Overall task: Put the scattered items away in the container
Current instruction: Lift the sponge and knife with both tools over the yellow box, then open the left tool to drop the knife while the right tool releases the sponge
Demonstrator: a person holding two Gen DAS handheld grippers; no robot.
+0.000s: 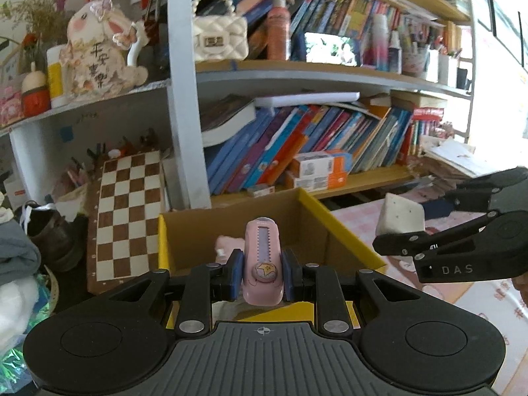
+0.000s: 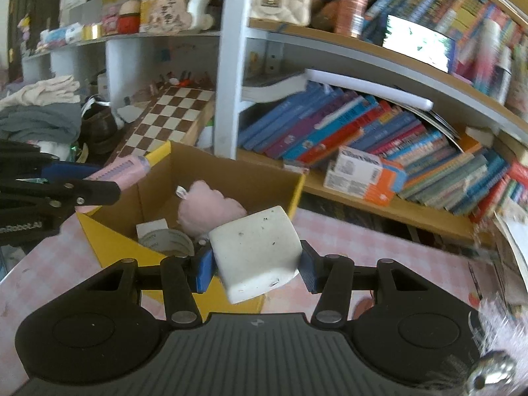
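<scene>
A yellow-rimmed cardboard box (image 1: 310,204) (image 2: 109,227) stands on the pink checked tablecloth. My left gripper (image 1: 262,272) is shut on a pink utility knife (image 1: 263,257) and holds it over the box's near edge; it shows in the right wrist view too (image 2: 118,170). My right gripper (image 2: 255,264) is shut on a white block (image 2: 255,250) just above the box's right corner; it also shows in the left wrist view (image 1: 401,217). Inside the box lie a pink plush piece (image 2: 211,209) and a tape roll (image 2: 166,241).
A bookshelf full of books (image 1: 297,142) stands right behind the box. A chessboard (image 1: 128,214) leans to its left, beside a shoe and piled clothes (image 1: 16,257). Stacked papers (image 1: 452,161) lie at the far right. A furry keyring with a bell (image 2: 491,366) hangs by my right gripper.
</scene>
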